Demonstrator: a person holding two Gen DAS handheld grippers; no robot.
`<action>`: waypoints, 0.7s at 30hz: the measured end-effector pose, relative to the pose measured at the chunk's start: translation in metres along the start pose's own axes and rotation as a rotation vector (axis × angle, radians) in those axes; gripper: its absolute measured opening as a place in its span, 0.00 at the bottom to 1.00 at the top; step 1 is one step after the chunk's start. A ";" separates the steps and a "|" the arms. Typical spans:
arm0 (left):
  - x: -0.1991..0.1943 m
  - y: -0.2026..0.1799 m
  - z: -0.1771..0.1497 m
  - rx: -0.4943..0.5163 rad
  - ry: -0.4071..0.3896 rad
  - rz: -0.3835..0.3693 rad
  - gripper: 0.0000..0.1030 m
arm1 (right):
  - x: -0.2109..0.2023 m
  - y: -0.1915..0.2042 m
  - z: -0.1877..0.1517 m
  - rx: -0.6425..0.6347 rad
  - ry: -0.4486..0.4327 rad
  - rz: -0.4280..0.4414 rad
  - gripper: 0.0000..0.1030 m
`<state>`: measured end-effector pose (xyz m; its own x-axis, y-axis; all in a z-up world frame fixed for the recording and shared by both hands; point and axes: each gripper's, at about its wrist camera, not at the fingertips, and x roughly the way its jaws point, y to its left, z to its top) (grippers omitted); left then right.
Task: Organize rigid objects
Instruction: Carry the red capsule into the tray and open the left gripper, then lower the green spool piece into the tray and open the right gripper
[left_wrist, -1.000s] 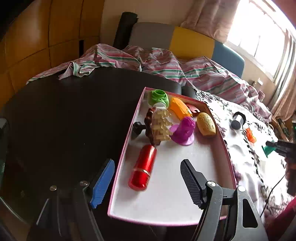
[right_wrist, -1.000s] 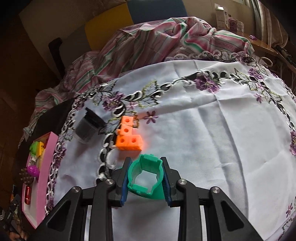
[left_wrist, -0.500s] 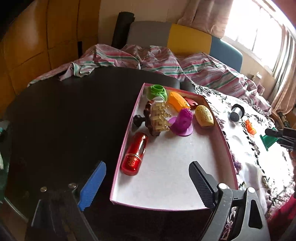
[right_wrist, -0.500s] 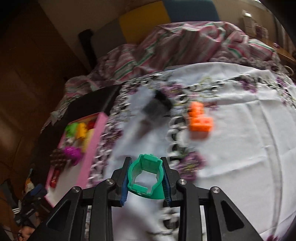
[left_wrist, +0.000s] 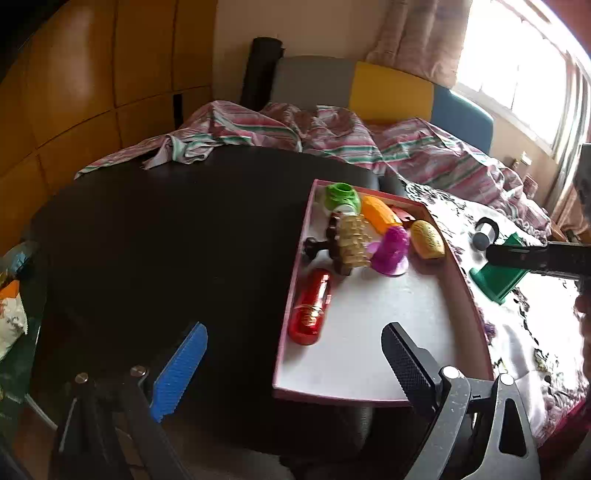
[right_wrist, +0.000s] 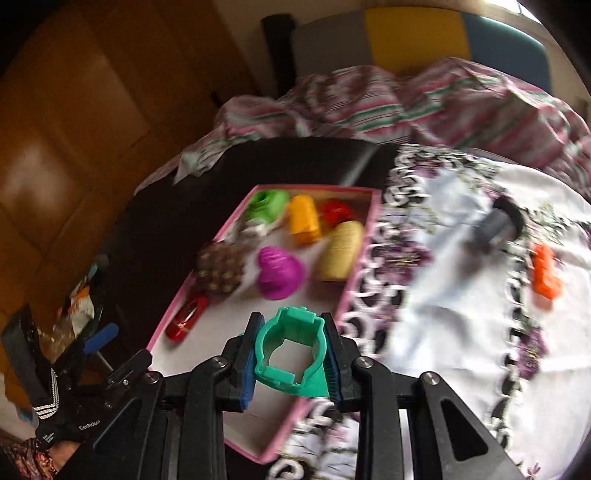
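Observation:
A pink-rimmed white tray (left_wrist: 369, 332) holds a red cylinder (left_wrist: 310, 314), a purple toy (left_wrist: 393, 249), a yellow oval (left_wrist: 428, 240), an orange piece (left_wrist: 378, 218), a light green ring (left_wrist: 341, 197) and a brown studded piece (left_wrist: 349, 245). My left gripper (left_wrist: 293, 328) is open at the tray's near left corner, with nothing between its fingers. My right gripper (right_wrist: 290, 350) is shut on a teal green clip (right_wrist: 288, 332), which hangs over the tray's (right_wrist: 229, 350) right rim. From the left wrist view the clip (left_wrist: 495, 280) is just right of the tray.
A white flowered tablecloth (right_wrist: 461, 314) right of the tray carries a dark grey cylinder (right_wrist: 495, 225) and an orange block (right_wrist: 545, 273). The tray rests on a black table (left_wrist: 166, 240). Striped fabric (left_wrist: 332, 136) is heaped behind. A bag (left_wrist: 11, 306) sits at the far left.
My right gripper has swung left with the green clip, from above the tablecloth to the tray's right rim. The left gripper's jaws have widened and drawn back from the red cylinder.

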<state>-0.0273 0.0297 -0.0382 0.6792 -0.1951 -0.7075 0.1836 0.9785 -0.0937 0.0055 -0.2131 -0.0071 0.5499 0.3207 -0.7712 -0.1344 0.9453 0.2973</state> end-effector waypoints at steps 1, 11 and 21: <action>-0.001 0.003 -0.001 -0.005 -0.001 0.003 0.93 | 0.006 0.007 0.000 -0.014 0.011 -0.002 0.29; -0.002 0.020 -0.004 -0.047 0.004 0.000 0.93 | 0.052 0.052 0.001 -0.119 0.069 -0.074 0.29; -0.005 0.030 -0.008 -0.074 -0.001 -0.001 0.93 | 0.083 0.061 0.008 -0.095 0.029 -0.120 0.34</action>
<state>-0.0308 0.0603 -0.0430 0.6801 -0.1959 -0.7065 0.1314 0.9806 -0.1455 0.0498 -0.1292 -0.0480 0.5430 0.2057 -0.8142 -0.1475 0.9778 0.1487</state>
